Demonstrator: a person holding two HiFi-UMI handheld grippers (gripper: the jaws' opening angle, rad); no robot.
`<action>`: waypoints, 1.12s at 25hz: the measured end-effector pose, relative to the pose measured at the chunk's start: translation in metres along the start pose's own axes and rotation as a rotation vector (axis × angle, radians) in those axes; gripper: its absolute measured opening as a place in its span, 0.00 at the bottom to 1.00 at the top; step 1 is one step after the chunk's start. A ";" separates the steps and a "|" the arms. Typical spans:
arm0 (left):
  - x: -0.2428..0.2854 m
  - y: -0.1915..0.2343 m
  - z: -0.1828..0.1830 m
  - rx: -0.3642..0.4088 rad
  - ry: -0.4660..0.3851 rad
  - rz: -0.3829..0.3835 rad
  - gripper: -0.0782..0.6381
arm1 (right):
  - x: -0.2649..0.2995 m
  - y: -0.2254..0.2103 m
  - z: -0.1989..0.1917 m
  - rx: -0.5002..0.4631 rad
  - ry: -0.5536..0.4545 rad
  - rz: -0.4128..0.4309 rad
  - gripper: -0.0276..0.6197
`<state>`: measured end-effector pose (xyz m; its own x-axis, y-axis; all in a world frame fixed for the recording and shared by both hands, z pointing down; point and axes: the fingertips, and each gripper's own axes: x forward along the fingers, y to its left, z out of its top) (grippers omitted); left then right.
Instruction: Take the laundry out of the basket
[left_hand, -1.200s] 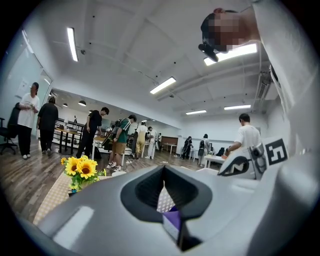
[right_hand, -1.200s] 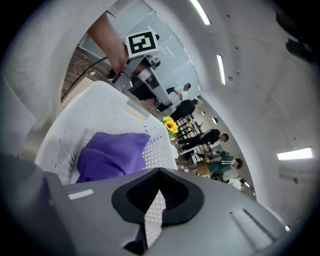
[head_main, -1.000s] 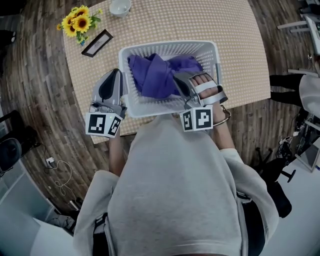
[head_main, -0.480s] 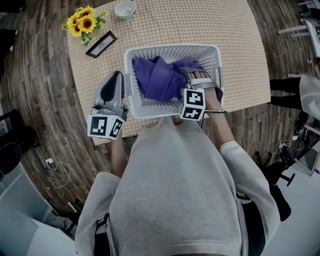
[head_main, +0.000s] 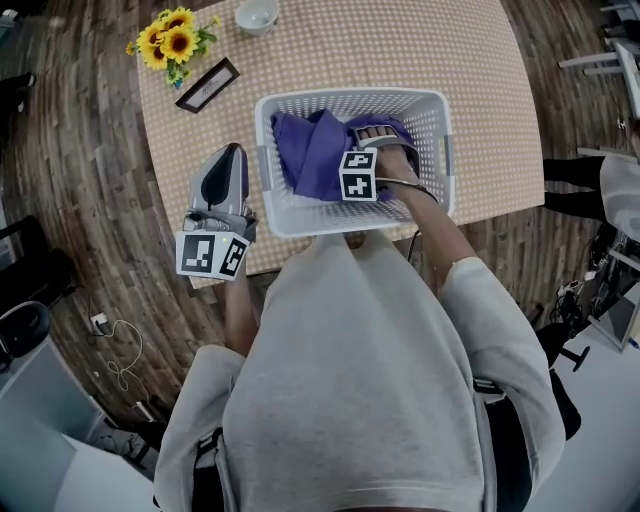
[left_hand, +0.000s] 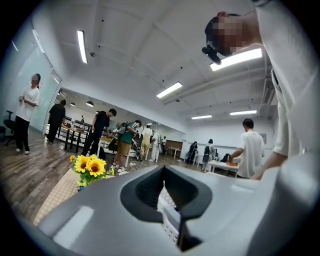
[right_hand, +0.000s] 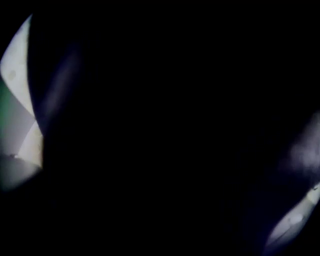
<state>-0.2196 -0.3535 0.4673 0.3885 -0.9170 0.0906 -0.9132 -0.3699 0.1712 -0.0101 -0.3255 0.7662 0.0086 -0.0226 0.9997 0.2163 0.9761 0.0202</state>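
1. Left tongs (head_main: 228, 152): pressed together, empty, held just left of the basket (head_main: 350, 97).
2. Right tongs (head_main: 378, 130): opening, pushed into the purple laundry (head_main: 310, 150) inside the basket, tips buried in cloth.
3. On the worktop (head_main: 470, 80): one basket, one laundry heap, one cup (head_main: 257, 14), one flower bunch (head_main: 170, 42).

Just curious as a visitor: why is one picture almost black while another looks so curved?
Right gripper view: nearly black, lens buried in the purple laundry while the right gripper is opening its jaws amid it; left gripper view: wide-angle lens bends the ceiling lights.
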 end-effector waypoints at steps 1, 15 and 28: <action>0.000 0.000 -0.001 -0.003 0.000 0.000 0.12 | 0.000 0.000 0.001 -0.003 -0.001 0.002 0.97; -0.007 -0.008 0.007 -0.017 -0.034 -0.002 0.12 | -0.020 0.019 0.010 -0.024 -0.063 -0.098 0.49; -0.022 -0.021 0.023 0.004 -0.081 -0.009 0.12 | -0.135 -0.043 -0.007 0.139 -0.153 -0.639 0.38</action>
<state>-0.2118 -0.3290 0.4387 0.3860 -0.9225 0.0090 -0.9101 -0.3792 0.1673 -0.0137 -0.3657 0.6298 -0.2201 -0.5844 0.7810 0.0055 0.7999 0.6001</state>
